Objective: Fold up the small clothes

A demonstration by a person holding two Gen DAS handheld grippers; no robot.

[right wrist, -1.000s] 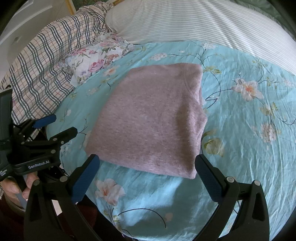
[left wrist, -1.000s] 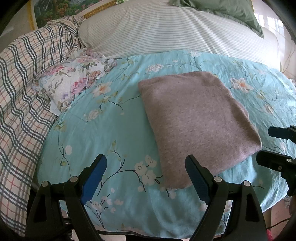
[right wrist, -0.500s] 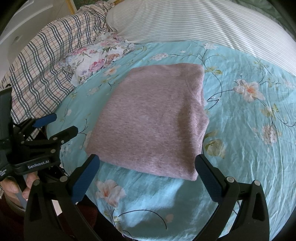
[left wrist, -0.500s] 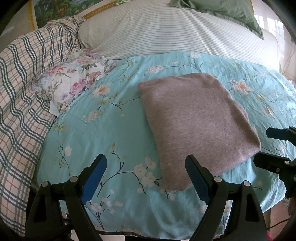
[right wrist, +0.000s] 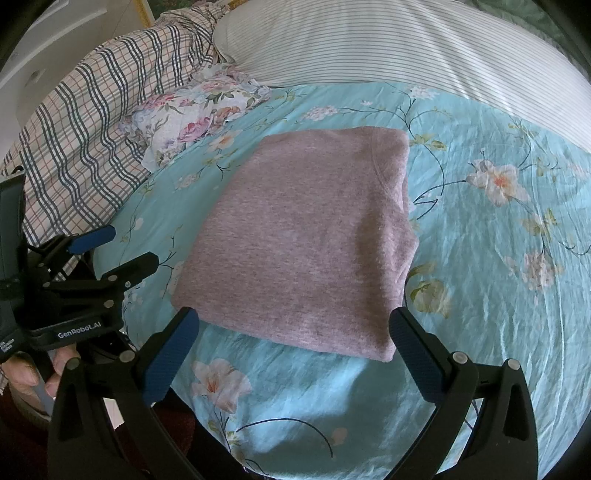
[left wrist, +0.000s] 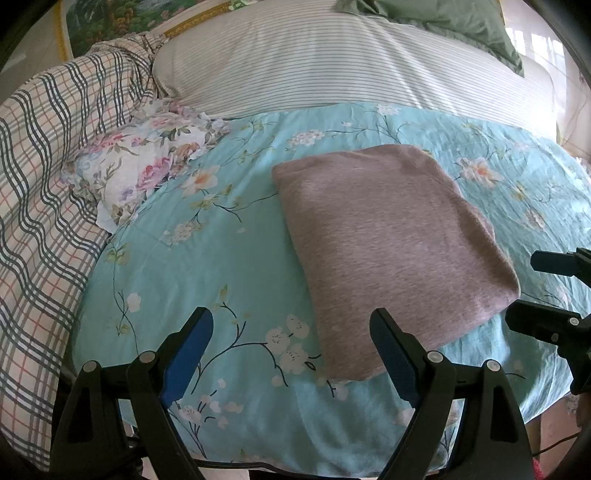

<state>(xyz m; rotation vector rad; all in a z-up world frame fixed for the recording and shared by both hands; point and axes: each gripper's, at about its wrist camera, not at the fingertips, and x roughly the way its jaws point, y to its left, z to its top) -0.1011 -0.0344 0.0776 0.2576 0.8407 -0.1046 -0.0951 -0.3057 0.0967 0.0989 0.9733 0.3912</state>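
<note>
Garment: a mauve-grey knit top (left wrist: 388, 251), folded into a flat rectangle, lies on the turquoise floral sheet (left wrist: 207, 280) near the bed's front edge; in the right wrist view (right wrist: 306, 243) a curved seam shows near its far right corner.
Left gripper (left wrist: 291, 354): released, jaws spread wide, holding nothing; it hangs above the sheet just in front of the garment's near left corner, the right finger overlapping that corner in the view, contact not clear.
Right gripper (right wrist: 291, 354): released, jaws wide apart, empty; it sits just in front of the garment's near edge, which spans the gap between the fingers.
Gripper seen from the side: the left tool also shows at the left edge of the right wrist view (right wrist: 110, 251), beside the bed edge, fingers apart, with the person's fingers under its body.
Floral cloth (left wrist: 144, 170): a crumpled white cloth with pink roses, on the sheet to the far left of the garment, apart from it.
Plaid blanket (left wrist: 40, 206): heaped along the left side, touching the floral cloth.
Striped pillow (left wrist: 332, 62): lies across the far side, behind the sheet.
Green pillow (left wrist: 443, 22): at the far right, on top of the striped one.
In the way: nothing lies on the garment.
</note>
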